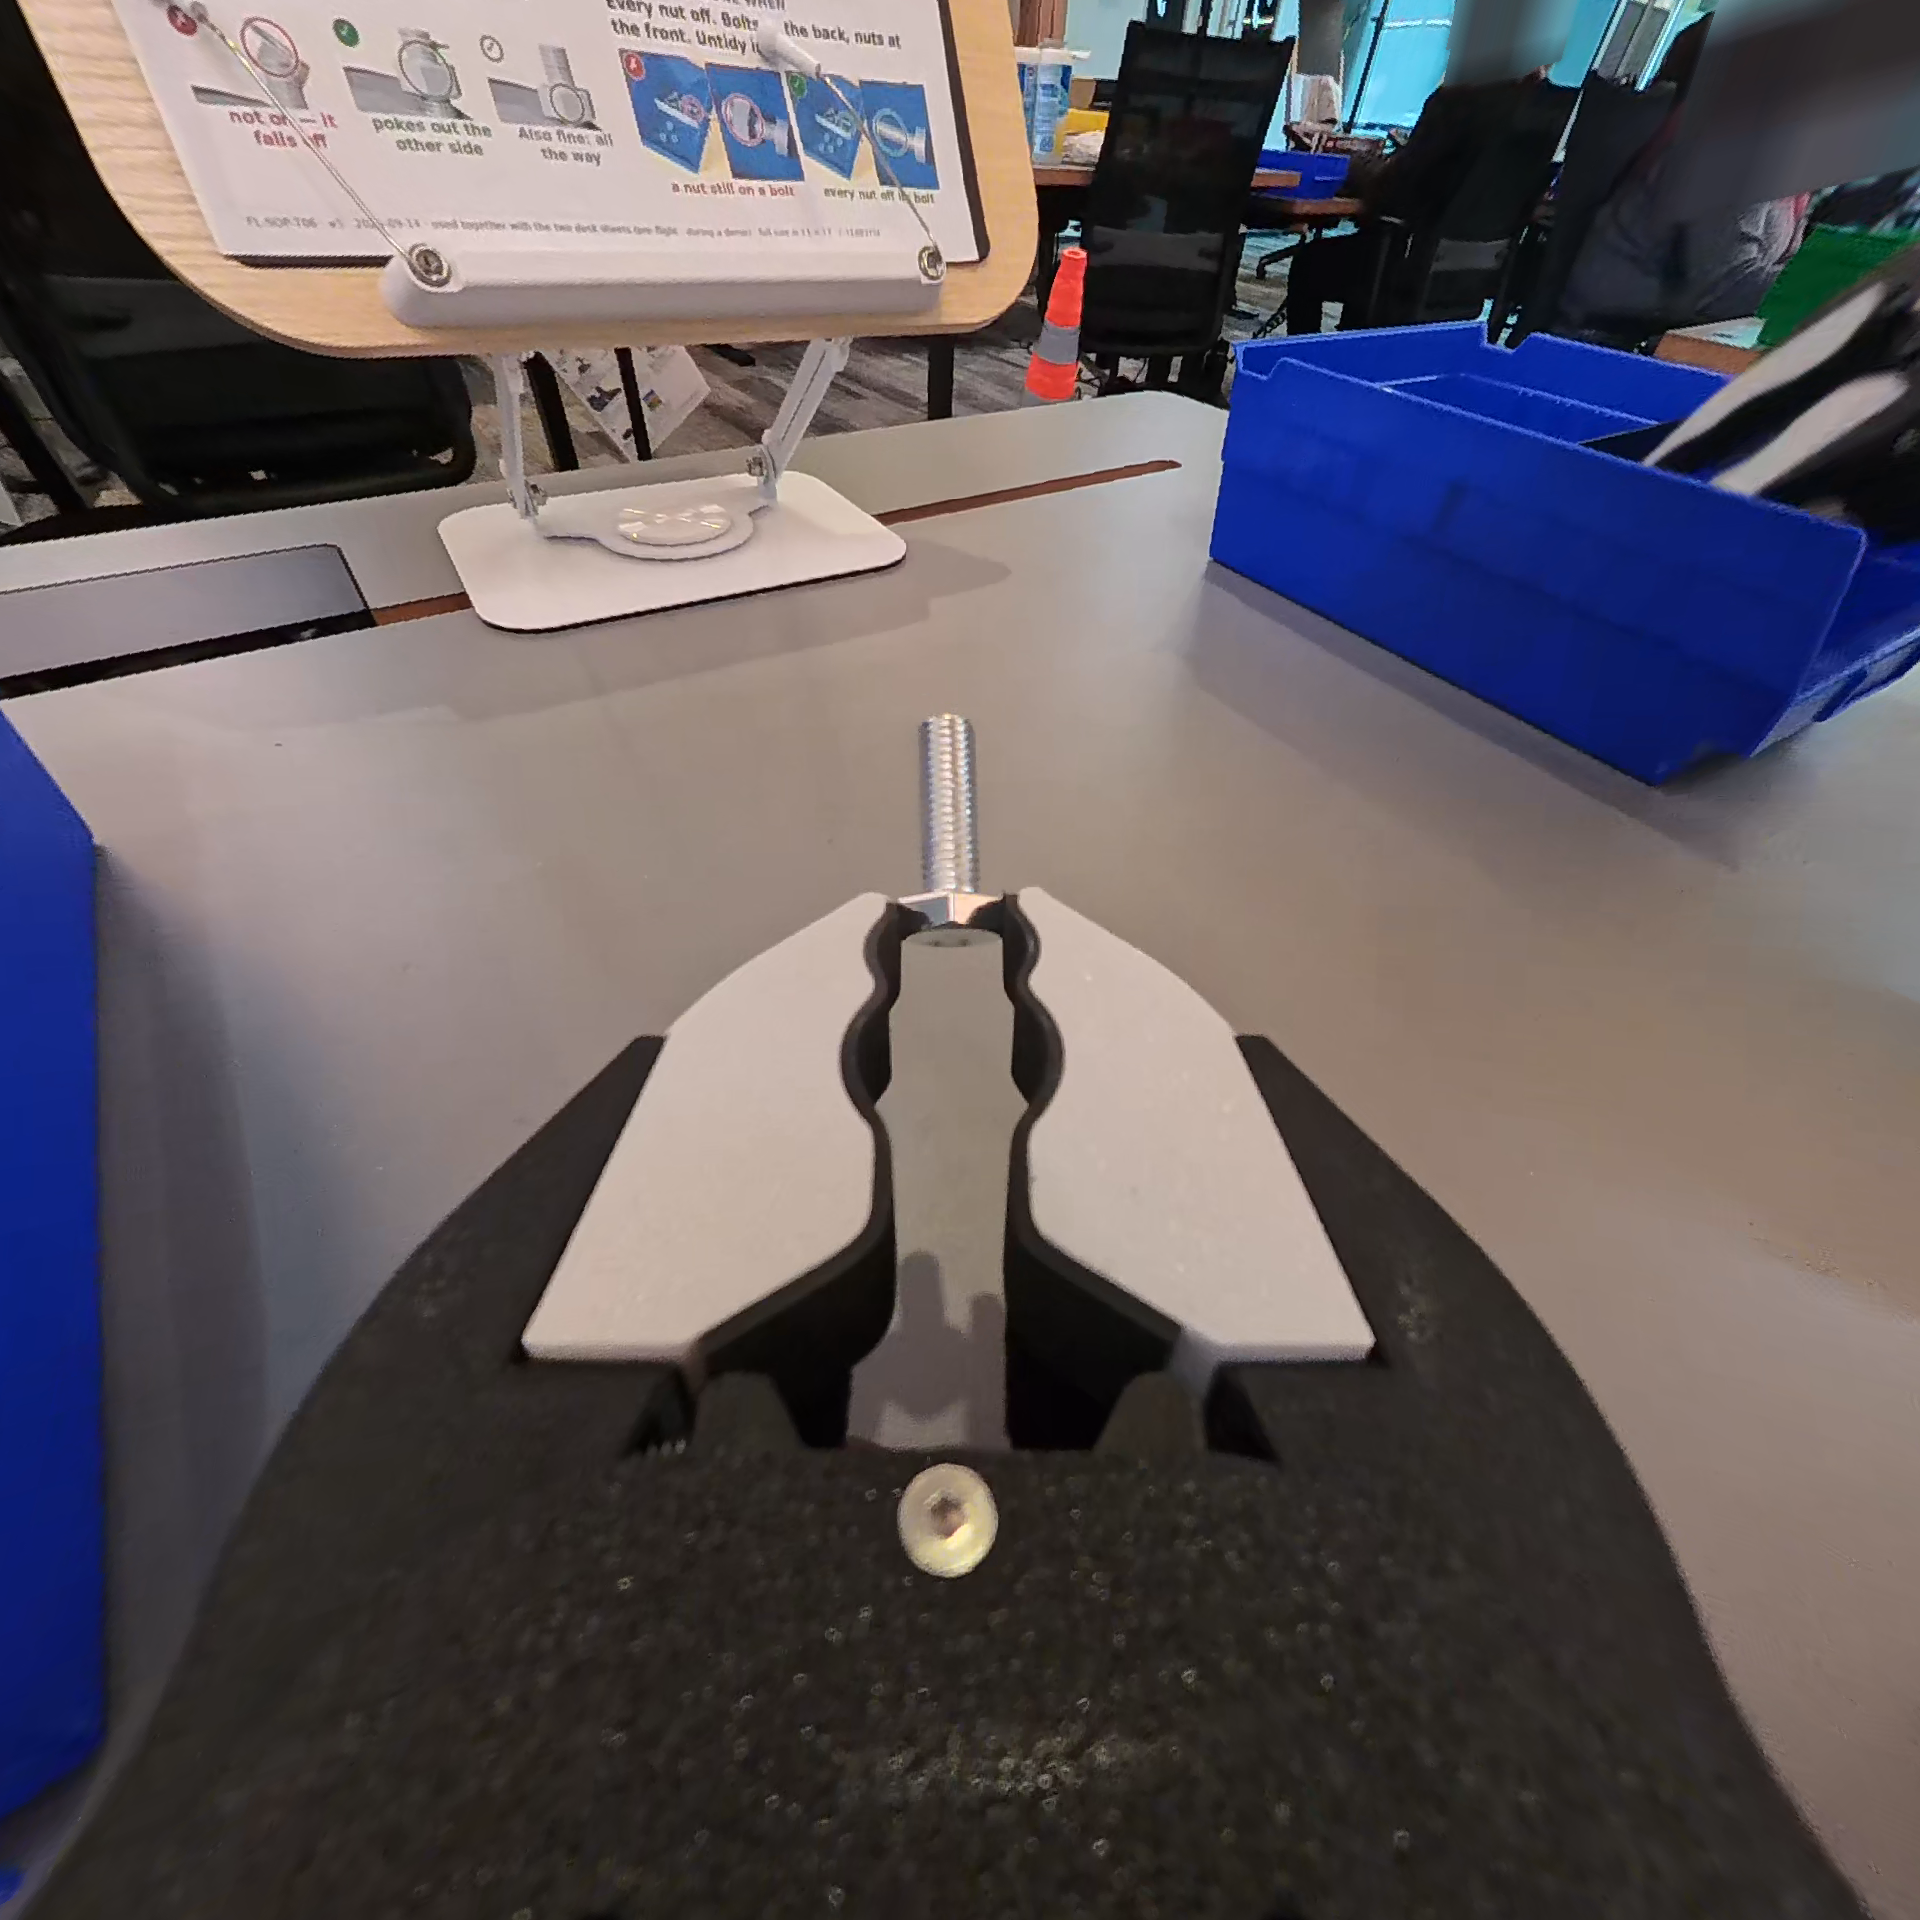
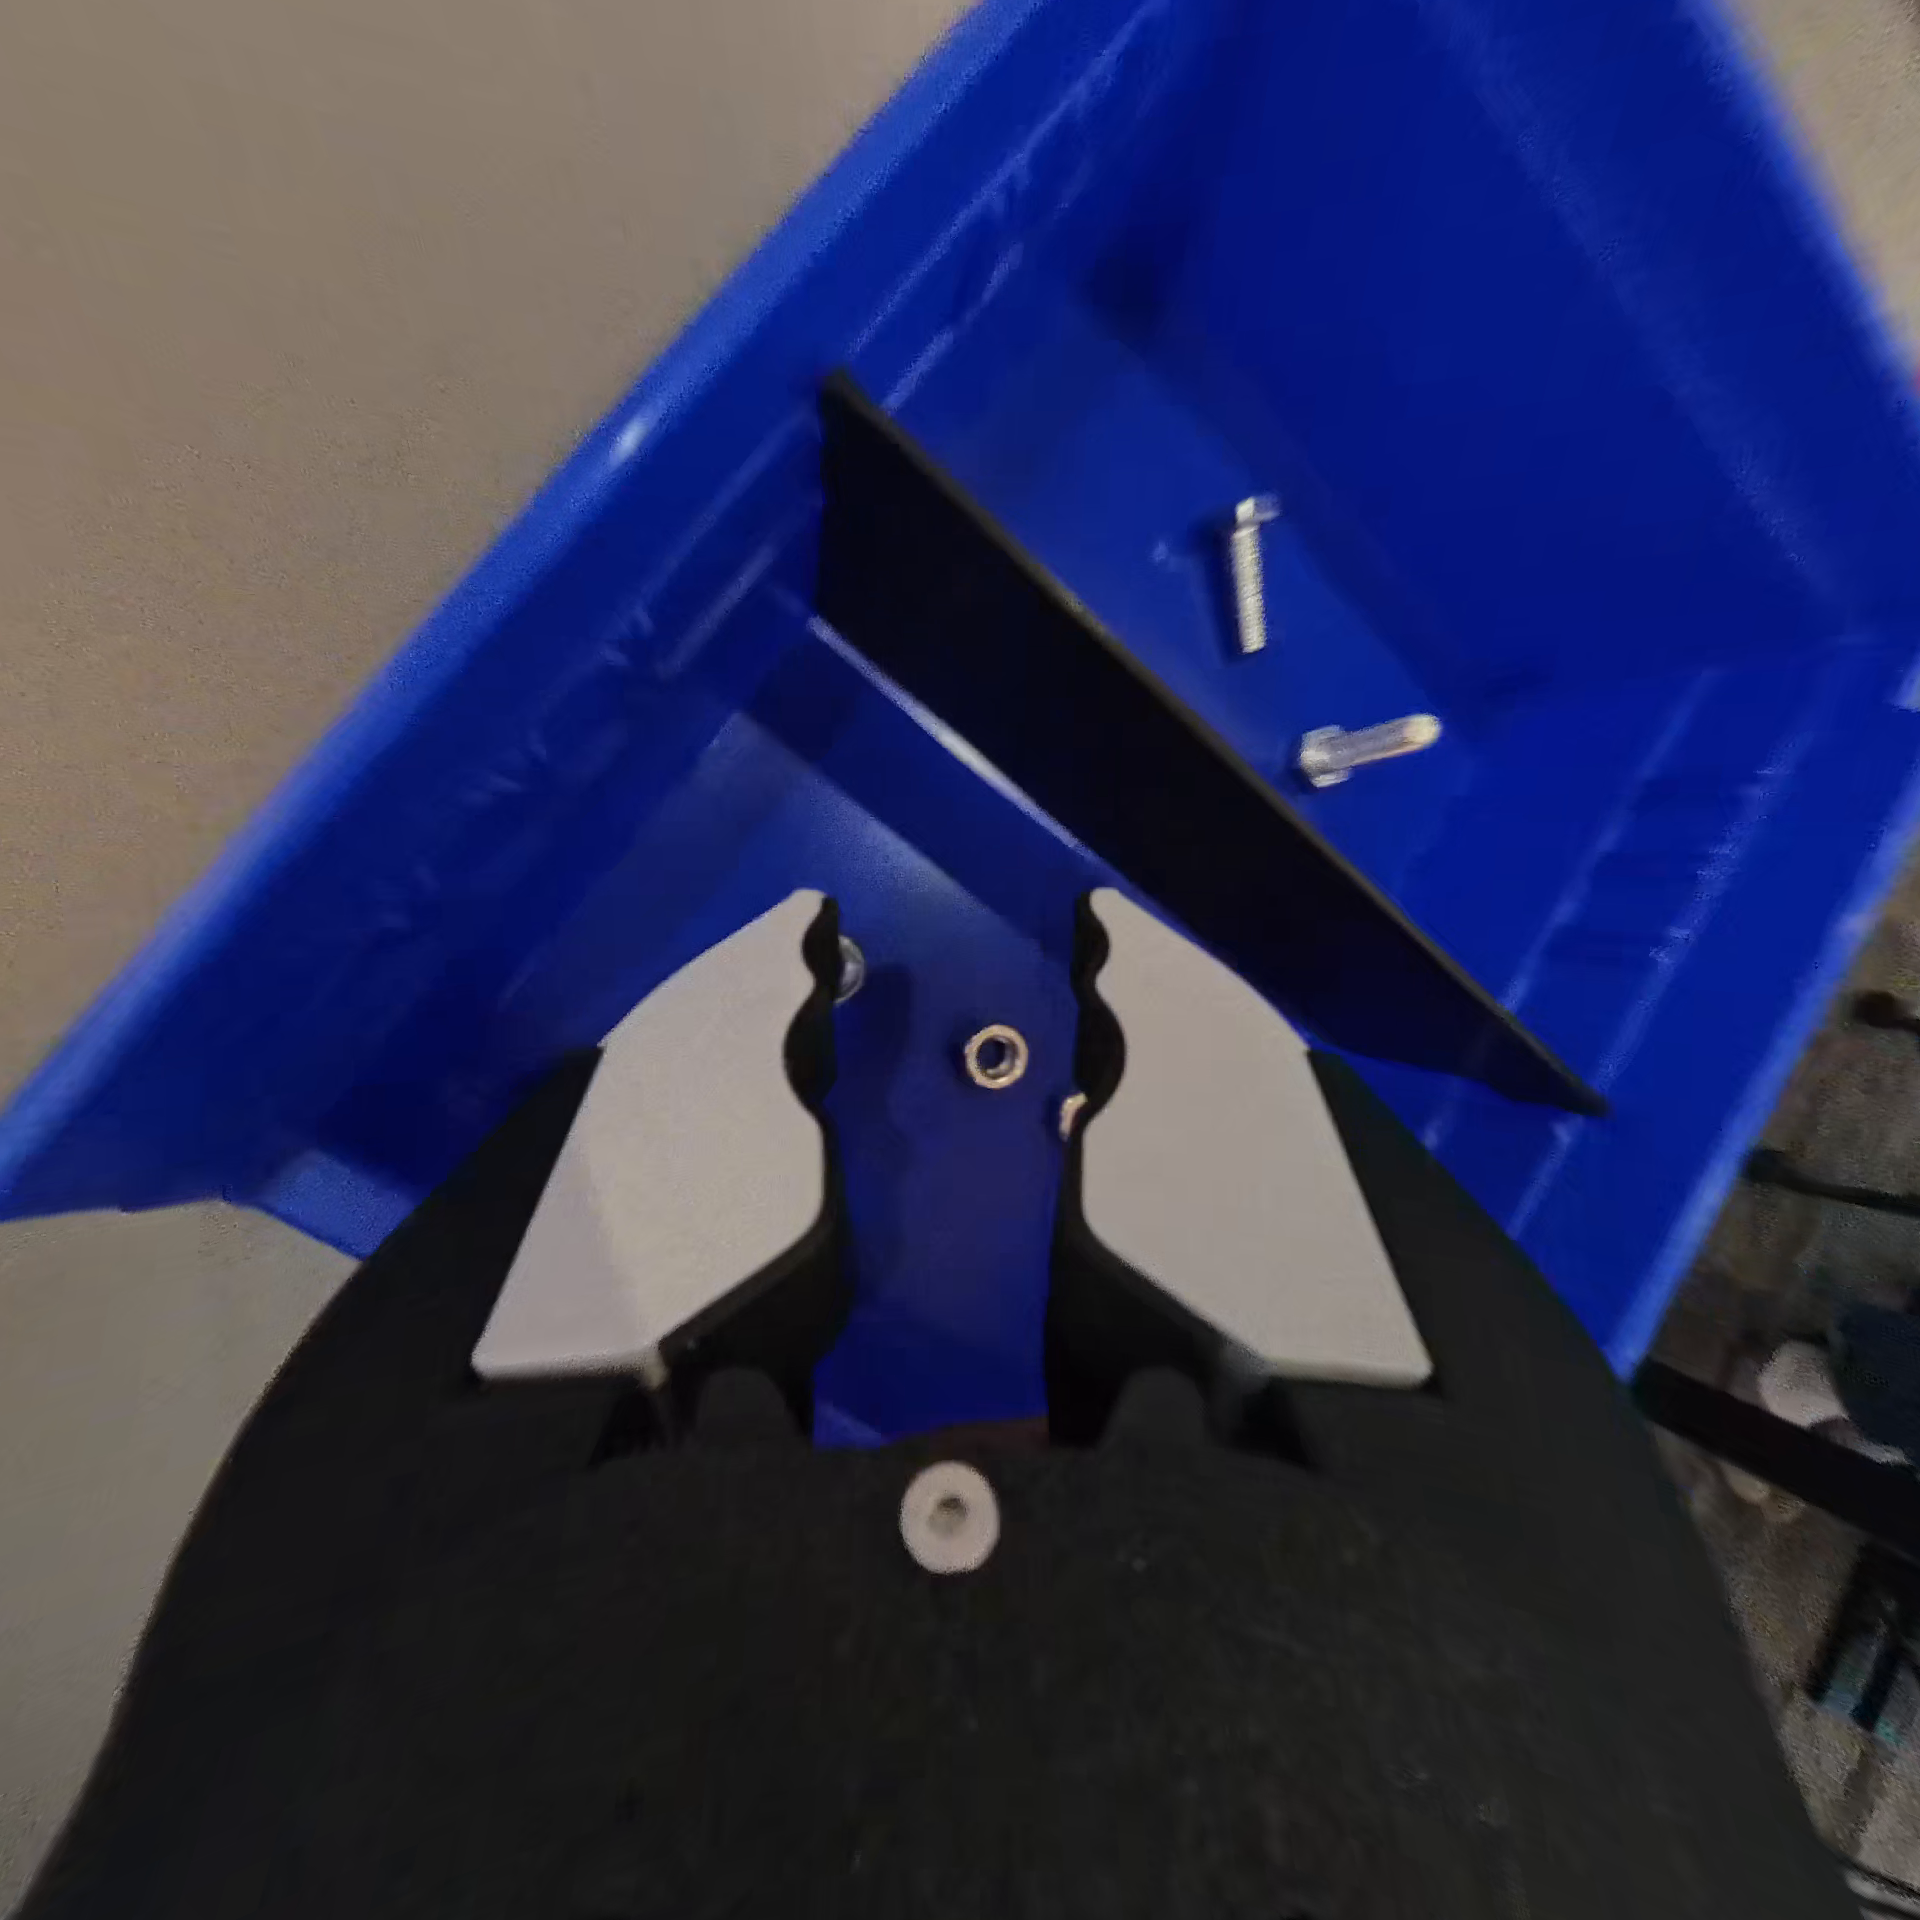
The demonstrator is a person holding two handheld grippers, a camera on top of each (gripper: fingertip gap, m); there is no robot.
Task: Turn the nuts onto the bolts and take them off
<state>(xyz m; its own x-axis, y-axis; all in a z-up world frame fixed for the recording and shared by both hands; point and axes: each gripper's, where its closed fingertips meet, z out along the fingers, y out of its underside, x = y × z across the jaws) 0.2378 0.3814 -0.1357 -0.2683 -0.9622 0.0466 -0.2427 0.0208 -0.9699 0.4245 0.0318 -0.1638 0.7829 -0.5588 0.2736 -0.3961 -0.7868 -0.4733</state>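
My left gripper is shut on the hex head of a silver bolt, whose threaded shank points forward, away from the camera, above the grey table. My right gripper is open and empty, over the front compartment of a blue bin. A silver nut lies on the bin floor between its fingers. Two more nuts show partly at the finger edges. Two bolts lie in the back compartment, behind a black divider. The right gripper also shows blurred in the left wrist view over the bin.
A white stand holds a wooden board with an instruction sheet at the table's back. Another blue bin's edge is at the far left. Office chairs, desks and an orange cone stand beyond the table. The left gripper's tips are roughly 40 centimeters from the right gripper's.
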